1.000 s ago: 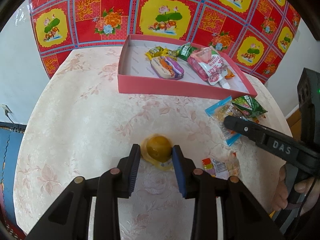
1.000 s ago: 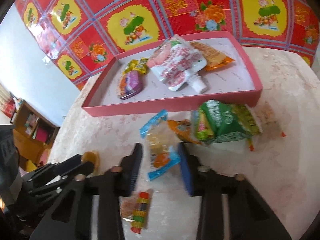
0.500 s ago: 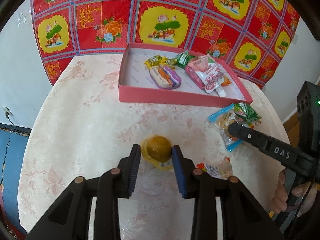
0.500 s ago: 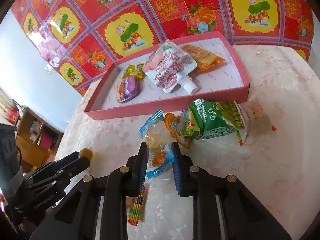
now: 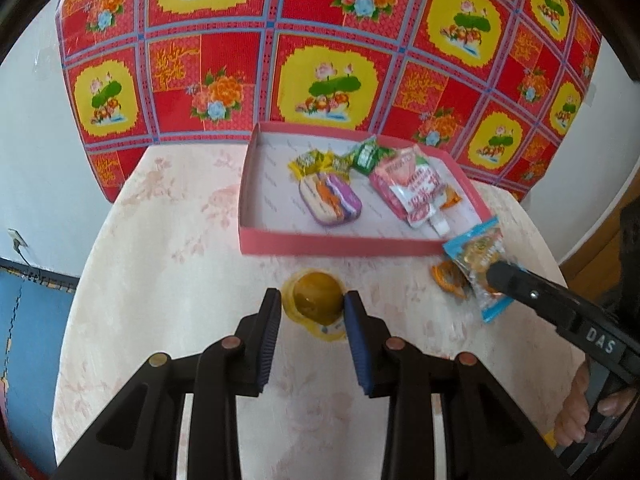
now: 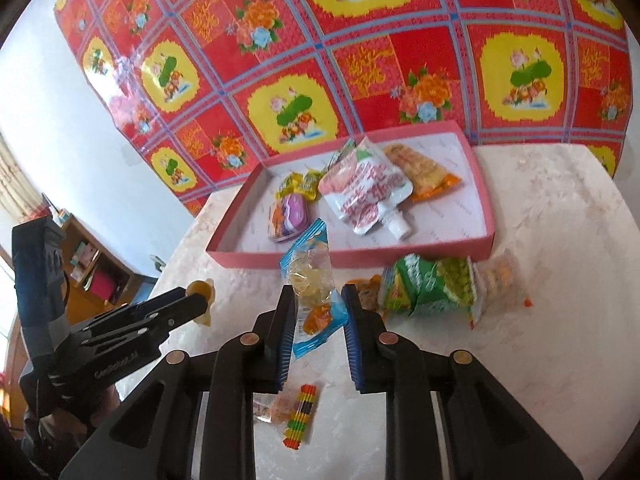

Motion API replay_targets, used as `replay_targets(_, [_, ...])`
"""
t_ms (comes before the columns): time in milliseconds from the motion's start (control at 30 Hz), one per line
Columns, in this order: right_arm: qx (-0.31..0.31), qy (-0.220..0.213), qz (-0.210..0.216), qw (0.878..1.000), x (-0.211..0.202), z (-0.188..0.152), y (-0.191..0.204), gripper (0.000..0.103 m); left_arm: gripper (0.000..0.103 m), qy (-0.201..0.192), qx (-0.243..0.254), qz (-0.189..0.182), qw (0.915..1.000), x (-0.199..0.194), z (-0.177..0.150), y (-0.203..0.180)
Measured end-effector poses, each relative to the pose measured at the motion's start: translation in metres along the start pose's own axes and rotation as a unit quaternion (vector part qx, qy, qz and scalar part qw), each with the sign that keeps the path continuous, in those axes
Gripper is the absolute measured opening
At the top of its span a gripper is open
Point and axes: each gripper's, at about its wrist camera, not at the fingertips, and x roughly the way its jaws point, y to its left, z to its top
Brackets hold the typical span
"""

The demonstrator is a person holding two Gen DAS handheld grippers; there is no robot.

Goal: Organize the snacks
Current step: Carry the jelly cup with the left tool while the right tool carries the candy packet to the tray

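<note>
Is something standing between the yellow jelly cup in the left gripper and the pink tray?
Nothing visible does. The yellow jelly cup, held in the left gripper, faces bare tablecloth up to the pink tray; only its low front wall must be cleared.

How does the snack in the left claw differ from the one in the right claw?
The jelly cup is a round, amber, rigid-looking tub; the blue packet is a flat, crinkly bag with blue ends and a clear middle. The left claw grips the cup across its sides; the right claw pinches the packet near its lower end. Both are gripped short of the pink tray.
</note>
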Motion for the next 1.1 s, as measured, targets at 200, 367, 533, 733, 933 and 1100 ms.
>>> replay_targets(200, [0.006,-0.016,-0.014,1.0,-0.006,0.016,-0.01,0.024,0.034,-0.016,0.005,0.002,0.9999,0.008,0.024,0.0])
replay_targets(367, [0.013,-0.024,-0.029,0.999,-0.006,0.028,-0.019,0.024,0.034,-0.025,0.018,0.005,0.9995,0.016,0.044,-0.001])
replay_targets(533, [0.017,-0.027,-0.044,0.999,-0.002,0.041,-0.029,0.024,0.034,-0.029,0.026,0.006,0.9992,0.026,0.058,-0.002])
replay_targets(733, [0.022,-0.027,-0.065,0.997,0.01,0.06,-0.044,0.024,0.034,-0.021,0.03,0.007,0.9993,0.043,0.069,-0.002])
replay_targets(933, [0.028,-0.024,-0.072,0.997,0.025,0.079,-0.056,0.024,0.034,-0.019,0.036,0.013,0.9991,0.058,0.078,-0.002])
replay_targets(1100, [0.025,-0.024,-0.08,0.996,0.036,0.089,-0.062,0.024,0.034,-0.015,0.034,0.018,0.9992,0.072,0.085,0.001])
